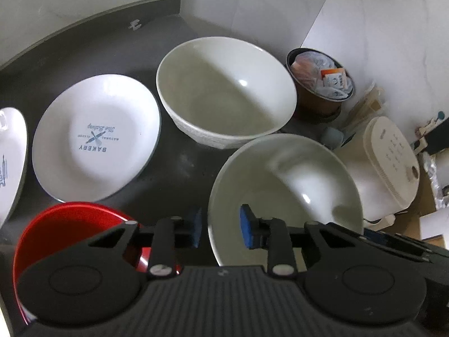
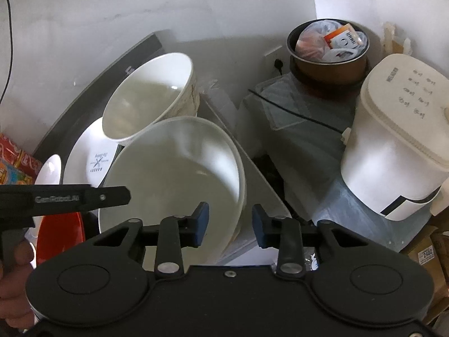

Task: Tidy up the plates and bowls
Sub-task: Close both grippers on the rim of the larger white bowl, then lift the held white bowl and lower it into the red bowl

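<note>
L gripper (image 1: 220, 229) jaws apart astride near bowl (image 1: 283, 196) rim; R gripper (image 2: 230, 226) jaws apart astride opposite rim.

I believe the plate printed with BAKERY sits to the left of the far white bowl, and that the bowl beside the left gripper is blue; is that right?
Not quite: that bowl beside the left gripper is red, not blue, as the left wrist view shows. The BAKERY plate does sit left of the far white bowl.
</note>
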The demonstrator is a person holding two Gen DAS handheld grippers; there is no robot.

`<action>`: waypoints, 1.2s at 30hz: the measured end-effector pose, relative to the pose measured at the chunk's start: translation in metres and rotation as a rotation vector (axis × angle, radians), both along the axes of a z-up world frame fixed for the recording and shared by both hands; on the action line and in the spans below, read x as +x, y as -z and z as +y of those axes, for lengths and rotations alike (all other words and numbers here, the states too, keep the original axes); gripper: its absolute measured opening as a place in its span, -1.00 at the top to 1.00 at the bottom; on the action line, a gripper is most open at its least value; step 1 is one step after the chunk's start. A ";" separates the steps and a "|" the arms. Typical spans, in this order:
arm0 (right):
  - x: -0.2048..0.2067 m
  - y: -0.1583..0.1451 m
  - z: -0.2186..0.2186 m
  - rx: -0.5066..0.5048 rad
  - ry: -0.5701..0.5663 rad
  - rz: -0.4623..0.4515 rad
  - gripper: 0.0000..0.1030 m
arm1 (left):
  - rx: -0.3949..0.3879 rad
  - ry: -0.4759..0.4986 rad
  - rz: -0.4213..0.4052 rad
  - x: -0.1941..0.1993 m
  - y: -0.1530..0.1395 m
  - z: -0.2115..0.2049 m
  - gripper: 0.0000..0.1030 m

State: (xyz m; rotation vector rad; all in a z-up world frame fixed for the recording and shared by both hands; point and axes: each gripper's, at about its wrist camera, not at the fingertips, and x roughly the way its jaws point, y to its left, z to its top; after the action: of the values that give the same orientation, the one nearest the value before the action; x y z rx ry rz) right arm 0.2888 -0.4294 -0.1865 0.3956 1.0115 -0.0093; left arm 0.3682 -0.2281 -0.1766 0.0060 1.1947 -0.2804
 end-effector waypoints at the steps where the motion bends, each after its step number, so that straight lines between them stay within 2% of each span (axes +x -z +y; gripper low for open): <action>1: 0.002 0.001 0.001 -0.005 -0.005 0.005 0.42 | -0.002 -0.005 0.011 0.001 0.003 0.000 0.52; 8: 0.008 0.005 0.009 -0.060 -0.027 0.031 0.62 | 0.000 -0.036 0.049 0.007 0.018 0.002 0.85; 10: 0.008 0.004 0.011 -0.096 -0.037 0.033 0.73 | -0.005 -0.040 0.046 0.008 0.018 0.002 0.86; 15: 0.006 0.002 0.011 -0.097 -0.033 0.030 0.74 | -0.035 -0.047 0.053 0.008 0.017 0.008 0.92; 24: -0.008 -0.027 0.025 -0.118 0.000 -0.042 0.75 | -0.087 -0.006 -0.018 -0.004 -0.014 0.026 0.92; 29: -0.019 -0.049 0.036 -0.134 0.039 -0.095 0.75 | -0.144 0.024 -0.070 -0.007 -0.034 0.045 0.92; 33: -0.026 -0.063 0.052 -0.166 0.027 -0.140 0.74 | -0.151 0.030 -0.111 -0.010 -0.050 0.060 0.92; 36: -0.029 -0.069 0.062 -0.154 0.027 -0.154 0.74 | -0.164 0.021 -0.119 -0.012 -0.057 0.075 0.92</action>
State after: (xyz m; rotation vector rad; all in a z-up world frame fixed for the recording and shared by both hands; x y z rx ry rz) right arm 0.2601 -0.3672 -0.1175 0.2651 0.8471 -0.0797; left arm 0.3563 -0.1529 -0.1198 -0.1068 1.0509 -0.3907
